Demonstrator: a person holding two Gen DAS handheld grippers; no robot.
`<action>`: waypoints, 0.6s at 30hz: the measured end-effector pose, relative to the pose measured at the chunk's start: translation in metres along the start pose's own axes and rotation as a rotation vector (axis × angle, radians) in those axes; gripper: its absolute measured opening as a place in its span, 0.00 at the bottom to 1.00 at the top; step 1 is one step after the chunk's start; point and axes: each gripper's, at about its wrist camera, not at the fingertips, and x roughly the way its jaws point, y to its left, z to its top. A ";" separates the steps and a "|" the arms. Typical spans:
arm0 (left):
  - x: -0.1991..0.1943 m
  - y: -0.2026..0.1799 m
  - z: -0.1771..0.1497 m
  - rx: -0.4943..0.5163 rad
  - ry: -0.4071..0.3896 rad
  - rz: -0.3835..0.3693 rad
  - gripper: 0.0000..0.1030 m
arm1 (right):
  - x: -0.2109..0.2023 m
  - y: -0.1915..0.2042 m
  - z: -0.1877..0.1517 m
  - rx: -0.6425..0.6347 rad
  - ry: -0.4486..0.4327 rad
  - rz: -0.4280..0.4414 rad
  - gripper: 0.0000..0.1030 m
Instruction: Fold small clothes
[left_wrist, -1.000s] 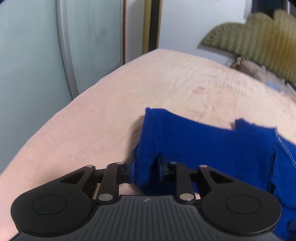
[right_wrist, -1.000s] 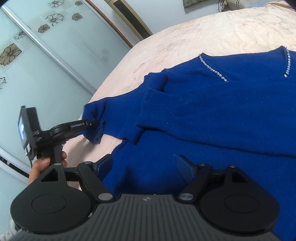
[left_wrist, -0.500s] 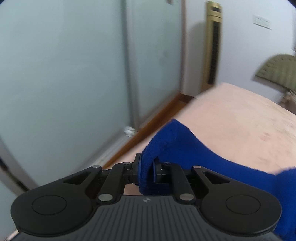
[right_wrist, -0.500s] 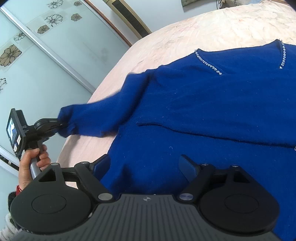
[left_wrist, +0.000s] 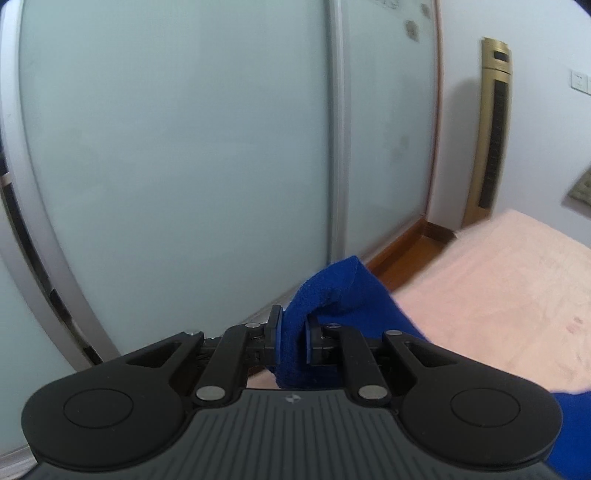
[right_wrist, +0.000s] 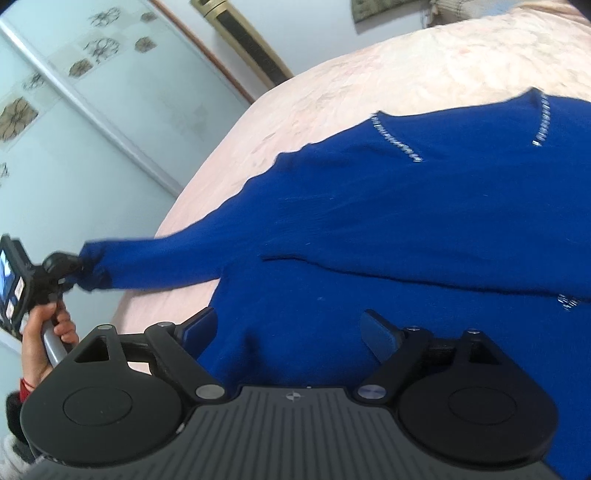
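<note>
the blue sweater (right_wrist: 388, 229) lay spread on the pink bed (right_wrist: 424, 66). the left gripper (left_wrist: 291, 343) was clamped on the sleeve cuff (left_wrist: 325, 291), drawn out past the bed's edge. the right gripper (right_wrist: 288, 328) hovered wide apart over the hem, gripping nothing, though blur made contact hard to judge. best to keep the sleeve taut and level, then lay it flat across the body.

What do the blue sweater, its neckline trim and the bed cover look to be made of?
Sweater: seemingly a soft knit, wool or acrylic; matte, fuzzy surface, and the cuff bunches limply in the left gripper. Neckline trim: small shiny beads or stones, glinting silver. Bed cover: matte pale pink woven cloth, faintly patterned and lightly creased.
</note>
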 end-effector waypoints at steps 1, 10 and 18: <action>-0.006 -0.007 -0.001 0.035 -0.003 -0.035 0.11 | -0.002 -0.003 0.000 0.010 -0.006 0.001 0.85; -0.073 -0.103 -0.027 0.254 0.142 -0.580 0.11 | -0.012 -0.023 0.002 0.093 -0.056 -0.011 0.85; -0.082 -0.167 -0.070 0.333 0.360 -0.843 0.12 | -0.021 -0.044 0.001 0.163 -0.100 -0.036 0.85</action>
